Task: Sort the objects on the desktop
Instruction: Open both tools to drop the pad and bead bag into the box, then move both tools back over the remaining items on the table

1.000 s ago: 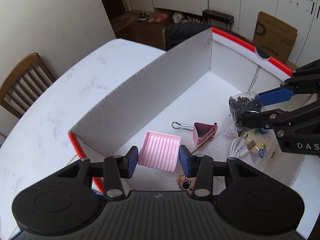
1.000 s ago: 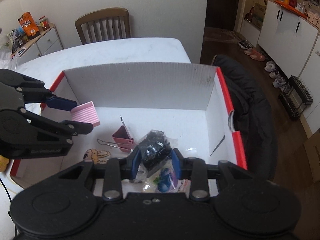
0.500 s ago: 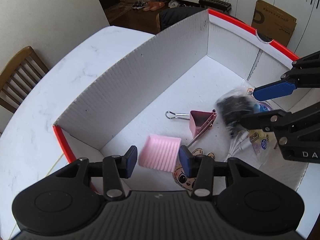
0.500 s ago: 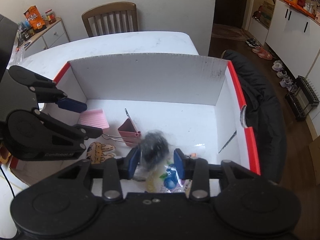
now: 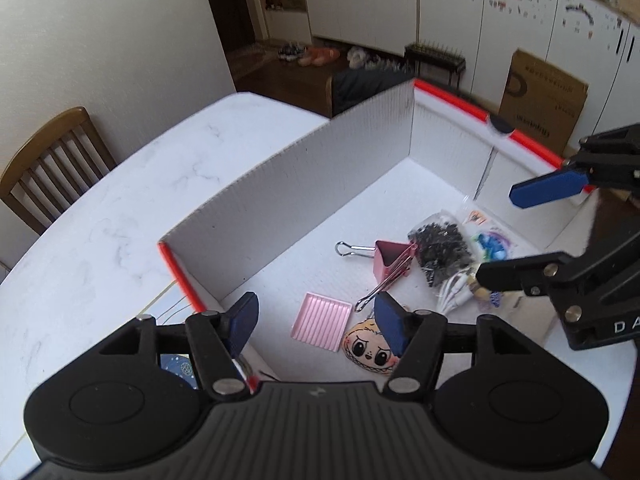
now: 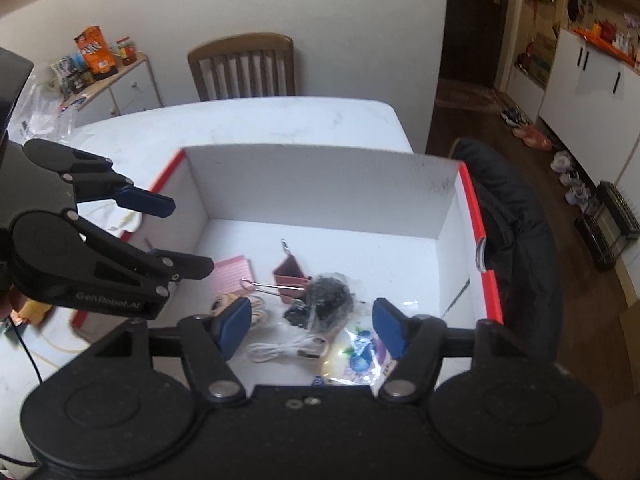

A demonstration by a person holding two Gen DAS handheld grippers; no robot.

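A white cardboard box with red rims (image 5: 288, 196) (image 6: 320, 184) stands on the table. Inside lie a pink ribbed tray (image 5: 322, 320) (image 6: 233, 274), a pink binder clip (image 5: 390, 262) (image 6: 290, 276), a bag of small black parts (image 5: 444, 250) (image 6: 328, 300), a cartoon face piece (image 5: 370, 350), a white cable (image 6: 286, 348) and a colourful packet (image 6: 362, 356). My left gripper (image 5: 316, 324) is open and empty above the box's near end; it also shows in the right wrist view (image 6: 184, 236). My right gripper (image 6: 312, 326) is open and empty above the box; it also shows in the left wrist view (image 5: 504, 236).
The box sits on a white marble table (image 5: 120, 208). A wooden chair (image 6: 242, 66) stands at the far side. A dark jacket (image 6: 516, 216) hangs beside the box. A sideboard with snacks (image 6: 100, 68) and a cardboard carton (image 5: 540, 100) are in the room.
Both grippers opened and lifted away from the box. The pink tray dropped from the left gripper and the bag of black parts dropped from the right; both now lie on the box floor.
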